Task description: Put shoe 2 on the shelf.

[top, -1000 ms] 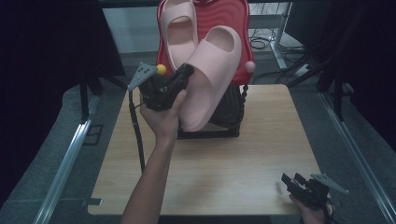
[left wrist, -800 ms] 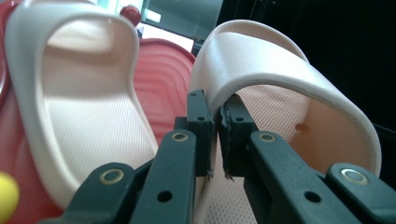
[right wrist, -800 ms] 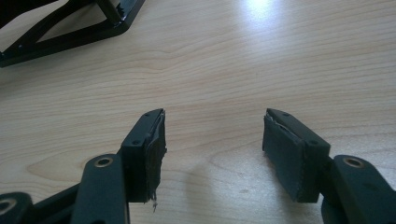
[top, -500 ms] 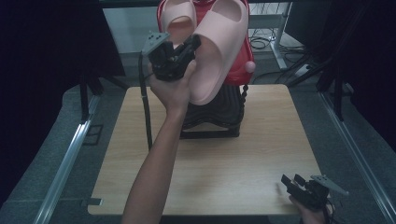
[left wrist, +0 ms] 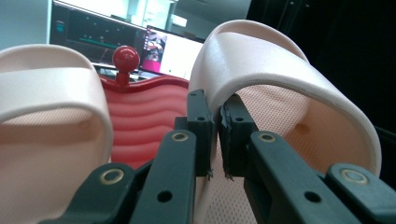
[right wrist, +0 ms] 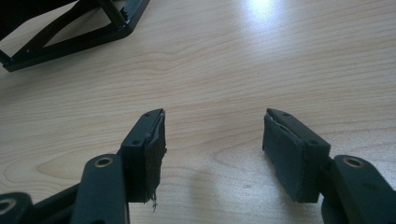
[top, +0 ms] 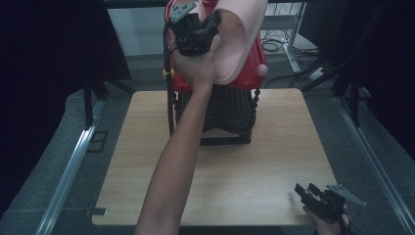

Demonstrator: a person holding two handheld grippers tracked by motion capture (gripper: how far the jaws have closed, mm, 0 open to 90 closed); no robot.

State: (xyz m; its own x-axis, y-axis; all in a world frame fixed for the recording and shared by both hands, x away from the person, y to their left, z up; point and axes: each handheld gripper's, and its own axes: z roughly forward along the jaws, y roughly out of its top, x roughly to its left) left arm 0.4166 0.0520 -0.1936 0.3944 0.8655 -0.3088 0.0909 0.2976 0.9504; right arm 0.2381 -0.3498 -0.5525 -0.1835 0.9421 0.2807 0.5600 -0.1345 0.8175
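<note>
1. Two pink slippers show against the red rack (top: 252, 58), the landmark here: one slipper (top: 240, 34) is lifted high in front of the rack's top, the other slipper (left wrist: 42, 116) sits on the rack's wavy red face.
2. The left gripper (top: 208, 24), raised before the rack's upper part, is clenched on the strap edge of the lifted slipper.
3. The right gripper (top: 307, 192) rests low on the wooden table (top: 274, 161), well apart from the rack, jaws spread with nothing between them.
4. The rack's black base (right wrist: 70, 32) stands on the table.
</note>
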